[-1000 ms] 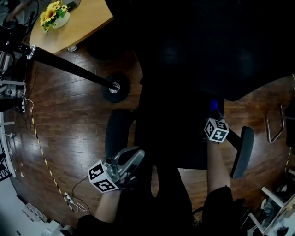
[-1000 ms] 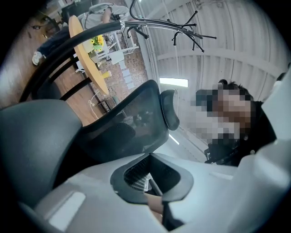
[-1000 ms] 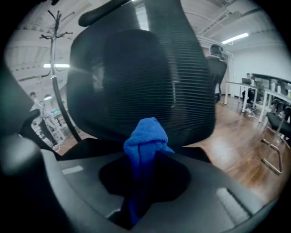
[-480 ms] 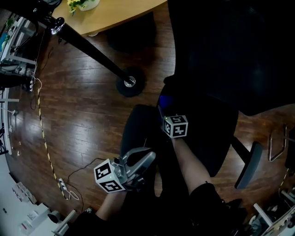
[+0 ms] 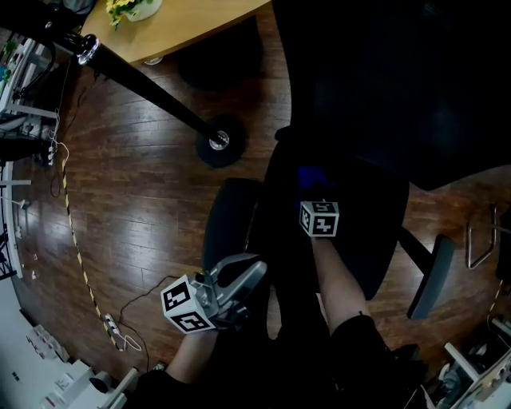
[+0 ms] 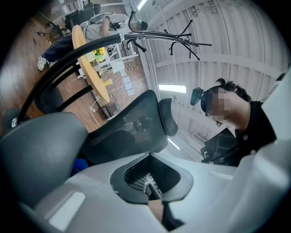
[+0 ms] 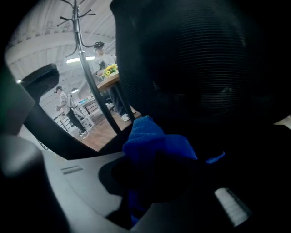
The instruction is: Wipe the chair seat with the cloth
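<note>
A black office chair stands below me, its seat (image 5: 359,240) between a left armrest (image 5: 227,220) and a right armrest (image 5: 429,275). My right gripper (image 5: 315,196) is over the left half of the seat, shut on a blue cloth (image 5: 311,176) that is pressed to the seat. In the right gripper view the cloth (image 7: 154,141) bunches between the jaws, with the mesh backrest (image 7: 204,59) behind. My left gripper (image 5: 243,272) hangs beside the left armrest, away from the seat. Its jaws look shut with nothing in them (image 6: 152,182).
A coat stand's round base (image 5: 218,141) sits on the wooden floor just left of the chair, its pole slanting up-left. A wooden table with yellow flowers (image 5: 136,8) is beyond. A striped cable (image 5: 76,240) runs to a power strip (image 5: 112,326). A metal frame (image 5: 479,236) stands at right.
The right gripper swept the cloth from the seat's right side across to its left edge, then came back slightly toward the middle. The left gripper stayed beside the armrest.
</note>
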The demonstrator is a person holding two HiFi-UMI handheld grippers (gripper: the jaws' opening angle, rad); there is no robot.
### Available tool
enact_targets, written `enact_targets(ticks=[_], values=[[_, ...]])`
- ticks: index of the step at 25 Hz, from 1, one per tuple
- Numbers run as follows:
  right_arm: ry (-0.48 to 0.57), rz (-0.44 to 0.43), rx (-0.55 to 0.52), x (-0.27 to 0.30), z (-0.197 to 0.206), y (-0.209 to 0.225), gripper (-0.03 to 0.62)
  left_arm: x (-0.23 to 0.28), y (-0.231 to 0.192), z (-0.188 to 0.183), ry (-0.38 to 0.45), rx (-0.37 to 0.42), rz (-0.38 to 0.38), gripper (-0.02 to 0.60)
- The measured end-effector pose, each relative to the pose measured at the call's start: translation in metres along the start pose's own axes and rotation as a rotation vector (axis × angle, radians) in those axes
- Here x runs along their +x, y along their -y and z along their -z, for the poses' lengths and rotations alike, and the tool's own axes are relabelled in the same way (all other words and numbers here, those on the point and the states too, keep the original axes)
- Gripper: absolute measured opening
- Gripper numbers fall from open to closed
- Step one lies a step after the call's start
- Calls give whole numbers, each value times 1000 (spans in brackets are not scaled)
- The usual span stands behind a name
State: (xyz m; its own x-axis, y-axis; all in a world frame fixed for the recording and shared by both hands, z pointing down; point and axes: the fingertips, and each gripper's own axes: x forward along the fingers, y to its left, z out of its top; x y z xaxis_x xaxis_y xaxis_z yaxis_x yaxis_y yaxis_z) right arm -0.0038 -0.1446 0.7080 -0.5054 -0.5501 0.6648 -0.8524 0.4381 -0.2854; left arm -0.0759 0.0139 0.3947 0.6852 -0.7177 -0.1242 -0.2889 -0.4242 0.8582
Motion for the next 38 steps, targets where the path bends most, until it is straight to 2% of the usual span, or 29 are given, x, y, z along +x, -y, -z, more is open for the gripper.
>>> enact_targets(ticks=[6,11,14,19,21,23,28,34,38], values=[[4,224,82,-71,28,132,61,18,3,10,-42,-1,27,-2],[15,407,145,-156,46,227,61,28,12,18,-75,7,45,-2],[24,455,172,-189,52,255,61,30,12,20,-82,8,43,-2],[16,452,162,-188,53,261,61,33,12,23,-79,10,44,-2],[43,438,142,-185,45,247,61,29,14,23,-82,14,45,-2],[89,389,119,-177,36,217,61,24,13,23,-80,15,41,-2],[143,172,100,-135,25,99,61,16,18,17,-42,25,42,-2],[74,-123,42,-70,23,-62,61,-5,18,12,-2,33,19,-2],[-13,-227,11,-29,35,-128,61,-21,15,7,24,37,8,-2]])
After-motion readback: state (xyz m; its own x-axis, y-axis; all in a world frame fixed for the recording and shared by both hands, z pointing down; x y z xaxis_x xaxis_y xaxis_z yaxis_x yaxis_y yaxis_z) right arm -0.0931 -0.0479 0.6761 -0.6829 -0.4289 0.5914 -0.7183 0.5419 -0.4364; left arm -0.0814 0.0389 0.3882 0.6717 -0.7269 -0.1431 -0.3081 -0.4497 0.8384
